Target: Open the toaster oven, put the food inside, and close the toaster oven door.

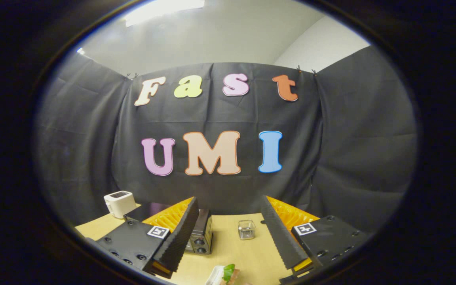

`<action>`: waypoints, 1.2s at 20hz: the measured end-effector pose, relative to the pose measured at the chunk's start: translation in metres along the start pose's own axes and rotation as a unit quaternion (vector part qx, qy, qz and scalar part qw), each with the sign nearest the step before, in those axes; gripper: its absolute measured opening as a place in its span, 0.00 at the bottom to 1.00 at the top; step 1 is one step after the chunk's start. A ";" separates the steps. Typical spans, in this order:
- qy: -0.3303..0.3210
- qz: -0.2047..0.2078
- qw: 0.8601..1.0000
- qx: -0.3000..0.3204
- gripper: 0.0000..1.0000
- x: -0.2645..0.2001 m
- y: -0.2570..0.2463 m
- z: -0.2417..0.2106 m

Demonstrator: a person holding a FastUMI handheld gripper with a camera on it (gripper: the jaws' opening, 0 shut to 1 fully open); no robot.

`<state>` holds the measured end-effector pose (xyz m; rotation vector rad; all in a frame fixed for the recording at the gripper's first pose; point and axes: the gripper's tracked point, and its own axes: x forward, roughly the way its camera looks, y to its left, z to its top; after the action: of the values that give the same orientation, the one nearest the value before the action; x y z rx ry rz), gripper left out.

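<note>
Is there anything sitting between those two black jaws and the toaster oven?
Nothing visible. The gripper is open, and the toaster oven sits just ahead, partly hidden behind one finger. A small glass cup stands off to the side on the table.

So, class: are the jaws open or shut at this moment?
Open. The gripper has a wide gap between its jaws, with bare table and a small clear container showing through; nothing is held.

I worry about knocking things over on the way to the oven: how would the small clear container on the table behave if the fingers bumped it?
The small clear container looks empty, so probably light and easily shoved. Its squat shape suggests sliding on the wooden table rather than tipping. The open gripper has it just ahead, between the fingers.
</note>
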<state>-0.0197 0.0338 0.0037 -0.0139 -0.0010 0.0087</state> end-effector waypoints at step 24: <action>-0.042 0.114 0.992 0.024 0.98 0.047 0.212 -0.116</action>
<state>0.0257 0.2444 -0.1149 0.0336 -0.0832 0.2373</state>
